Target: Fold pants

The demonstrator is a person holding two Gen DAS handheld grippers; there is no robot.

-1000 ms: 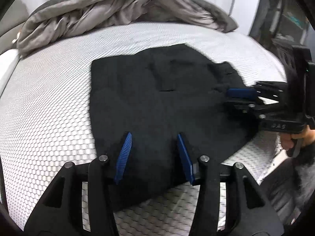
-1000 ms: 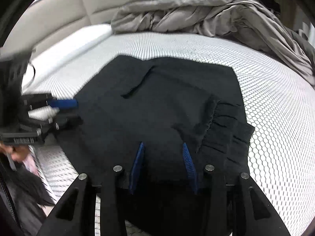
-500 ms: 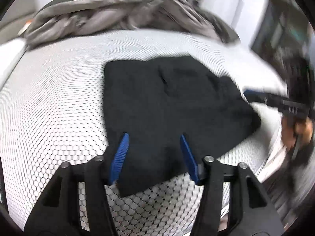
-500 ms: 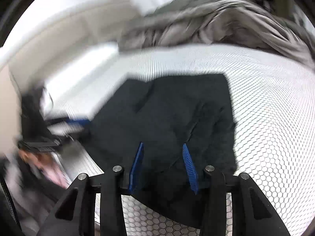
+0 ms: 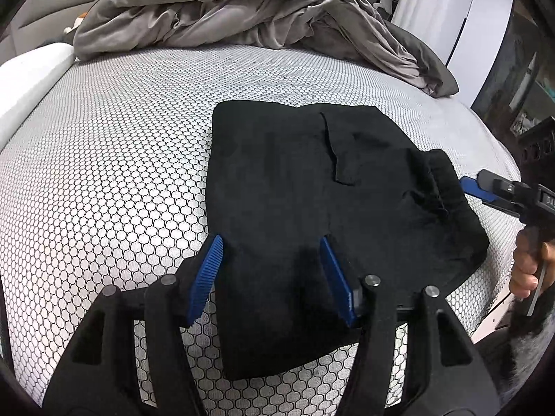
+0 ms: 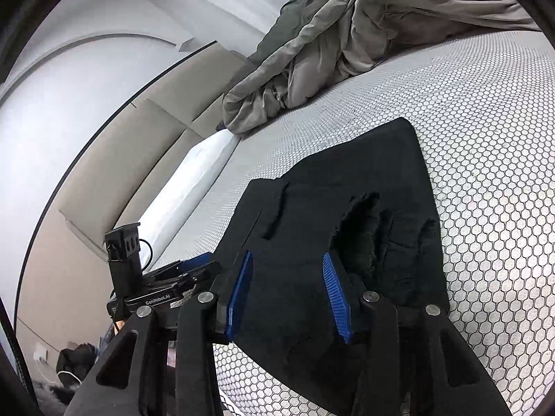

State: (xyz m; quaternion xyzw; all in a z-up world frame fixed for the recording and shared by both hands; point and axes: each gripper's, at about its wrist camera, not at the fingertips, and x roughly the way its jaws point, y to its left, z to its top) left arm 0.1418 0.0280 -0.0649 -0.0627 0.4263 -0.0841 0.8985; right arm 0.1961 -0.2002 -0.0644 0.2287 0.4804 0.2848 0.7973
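Scanning from the left, I see the white honeycomb-patterned mattress [image 5: 104, 180] bare up to the black soft-fabric pants [image 5: 312, 187], which lie folded into a compact rectangle near the bed's close edge, well apart from the crumpled grey duvet [image 5: 242, 10] at the far end. My left gripper [image 5: 274, 277] hovers over the pants' near left corner, blue pads spread wide, holding nothing. Further right, my right gripper [image 6: 288, 291] hangs above the gathered elastic waistband [image 6: 374, 239], its jaws equally wide and empty. I judge the folding nearly complete: both tools appear released, with the bundle resting flat. The waistband side looks lumpy, so my next move probably calls for pressing or tugging that right edge smooth, or one last fold across, pinching both near corners together without dragging the layers apart.
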